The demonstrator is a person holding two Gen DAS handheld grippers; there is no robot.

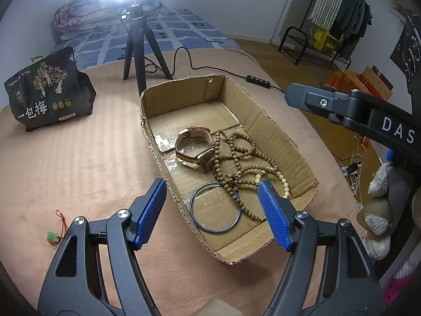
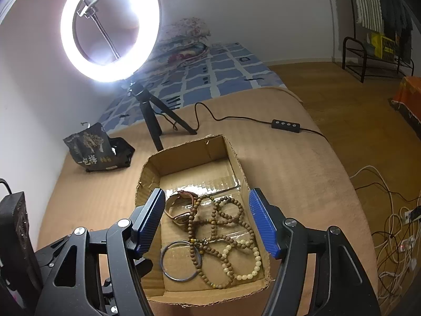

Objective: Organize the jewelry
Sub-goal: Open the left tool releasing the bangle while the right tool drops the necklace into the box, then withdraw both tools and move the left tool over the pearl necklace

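Note:
An open cardboard box [image 1: 286, 142] [image 2: 150, 173] lies on the tan blanket. In it are a watch with a red-brown strap [image 1: 194, 146] [image 2: 181, 208], a long brown bead string [image 1: 236, 158] [image 2: 223, 221], a cream bead bracelet [image 1: 282, 179] [image 2: 250, 263] and a blue bangle [image 1: 215, 208] [image 2: 181, 260]. A small green pendant on a red cord [image 1: 56, 230] lies on the blanket left of the box. My left gripper [image 1: 211, 213] is open and empty above the box's near end. My right gripper [image 2: 206, 221] is open and empty above the box.
A ring light on a black tripod [image 2: 155, 115] [image 1: 143, 52] stands behind the box, its cable and switch [image 2: 285, 126] trailing right. A dark snack bag [image 1: 50, 94] [image 2: 97, 148] sits at the left. A bed lies behind; floor cables [image 2: 394, 226] lie at the right.

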